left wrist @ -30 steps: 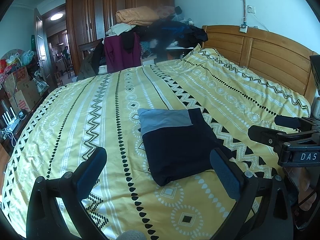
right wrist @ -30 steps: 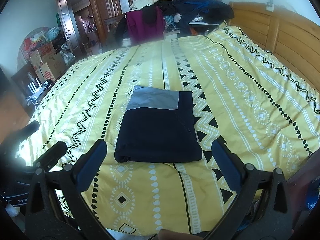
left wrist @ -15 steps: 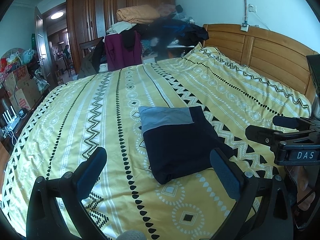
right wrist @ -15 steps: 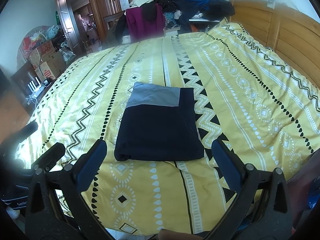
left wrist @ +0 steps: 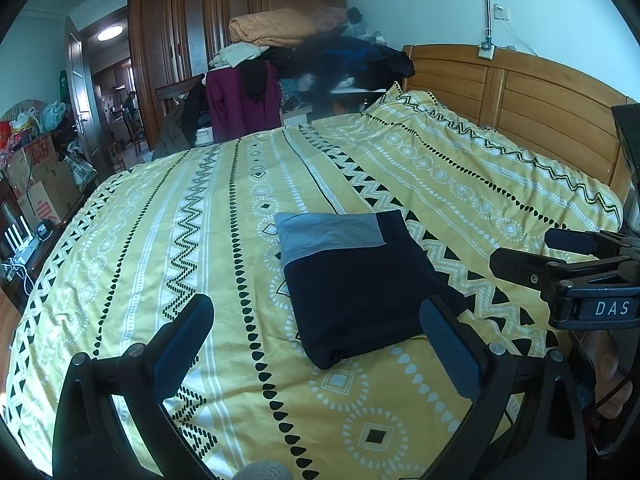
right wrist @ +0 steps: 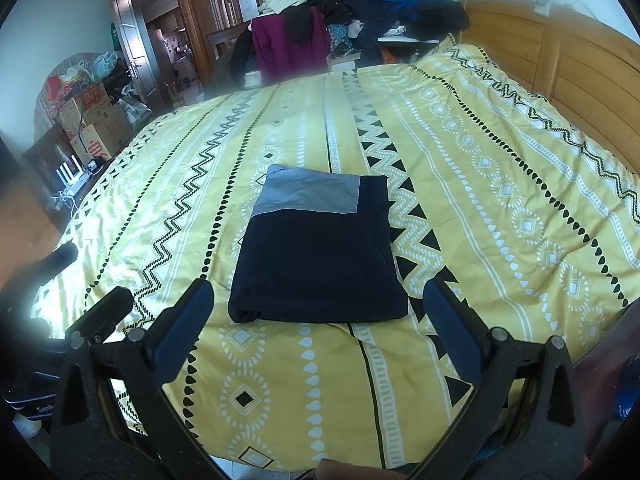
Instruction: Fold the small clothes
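Left wrist view: your left tongs (left wrist: pixel 316 334) stand wide and empty, short of the folded garment (left wrist: pixel 360 280) lying on the bed (left wrist: pixel 160 240). It looks soft, light, limp; take its near folded edge.

Right wrist view: right tongs (right wrist: pixel 318 312) wide, empty. Garment sits slightly nearer than earlier.

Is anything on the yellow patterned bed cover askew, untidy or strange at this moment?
Nothing stands out. The folded dark navy garment with a grey panel lies flat as a neat rectangle on the yellow patterned bed cover. The left gripper and right gripper are both open, apart from it.
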The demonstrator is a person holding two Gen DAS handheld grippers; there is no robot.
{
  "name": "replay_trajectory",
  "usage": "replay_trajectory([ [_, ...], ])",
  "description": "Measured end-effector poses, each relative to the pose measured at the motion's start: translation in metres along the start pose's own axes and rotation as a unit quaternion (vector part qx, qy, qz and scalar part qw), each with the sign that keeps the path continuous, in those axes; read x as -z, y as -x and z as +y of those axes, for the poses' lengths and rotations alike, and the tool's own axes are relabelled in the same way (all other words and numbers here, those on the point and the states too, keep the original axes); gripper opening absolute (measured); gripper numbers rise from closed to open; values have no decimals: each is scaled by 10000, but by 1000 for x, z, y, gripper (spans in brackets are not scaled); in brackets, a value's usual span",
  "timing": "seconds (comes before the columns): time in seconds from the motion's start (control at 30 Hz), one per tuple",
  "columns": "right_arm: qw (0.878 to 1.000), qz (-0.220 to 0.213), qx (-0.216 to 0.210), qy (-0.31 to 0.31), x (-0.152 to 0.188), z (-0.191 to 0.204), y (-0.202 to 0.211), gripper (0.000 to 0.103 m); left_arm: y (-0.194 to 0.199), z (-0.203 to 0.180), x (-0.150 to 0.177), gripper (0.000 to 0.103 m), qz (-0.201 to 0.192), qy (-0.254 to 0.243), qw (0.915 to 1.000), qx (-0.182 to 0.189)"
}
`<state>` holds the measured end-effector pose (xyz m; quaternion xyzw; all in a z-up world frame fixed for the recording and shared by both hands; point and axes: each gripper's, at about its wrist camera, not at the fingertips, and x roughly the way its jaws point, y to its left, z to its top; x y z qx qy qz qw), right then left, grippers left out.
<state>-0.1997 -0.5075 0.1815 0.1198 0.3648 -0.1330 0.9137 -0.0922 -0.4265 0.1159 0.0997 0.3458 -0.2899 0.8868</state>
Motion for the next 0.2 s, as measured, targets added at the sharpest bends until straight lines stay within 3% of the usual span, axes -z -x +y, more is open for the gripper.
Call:
replay_trajectory([
  [0.2, 9999, -96, 35, -24, 0, -1, -1, 103, -1, 1, 1, 103, 2, -5, 10000, -1],
])
